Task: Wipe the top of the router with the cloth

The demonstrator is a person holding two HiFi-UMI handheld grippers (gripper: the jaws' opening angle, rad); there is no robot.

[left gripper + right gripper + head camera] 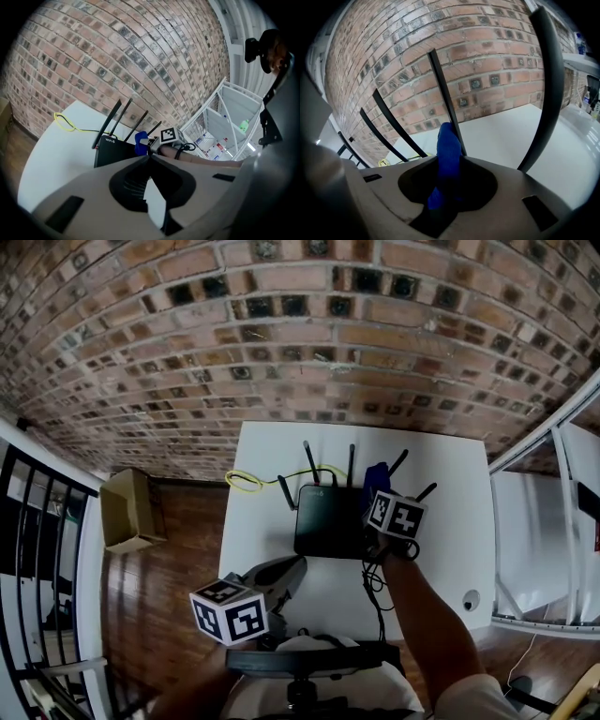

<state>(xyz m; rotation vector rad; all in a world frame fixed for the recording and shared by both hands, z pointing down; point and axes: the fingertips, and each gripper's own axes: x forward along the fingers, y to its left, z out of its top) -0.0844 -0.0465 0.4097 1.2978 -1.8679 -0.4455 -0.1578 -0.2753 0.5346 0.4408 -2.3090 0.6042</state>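
The router (328, 519) sits flat near the middle of the white bench (272, 456), with its row of antennas (445, 98) standing up along its far edge. A yellow cable (248, 481) loops on the bench toward the far left corner.

The right claw (378, 495) is clamped on the blue cloth (449, 154), which sticks up past the tips in a folded bunch. It hangs at the router's far right corner, with antennas on either side of it. I cannot tell whether the cloth touches the casing.

The left claw (296, 568) has its tips pressed together with nothing between them. It hovers off the router's near left corner, pointing across the router at the other claw.

Wiping looks barely begun, if at all. From the cloth, the flat black top spreads out to the left and toward the near edge of the bench. The likely stroke would therefore drag that way, away from the antennas. The right claw is the nearer one and carries the cloth. The left is free to steady the casing if it slides.
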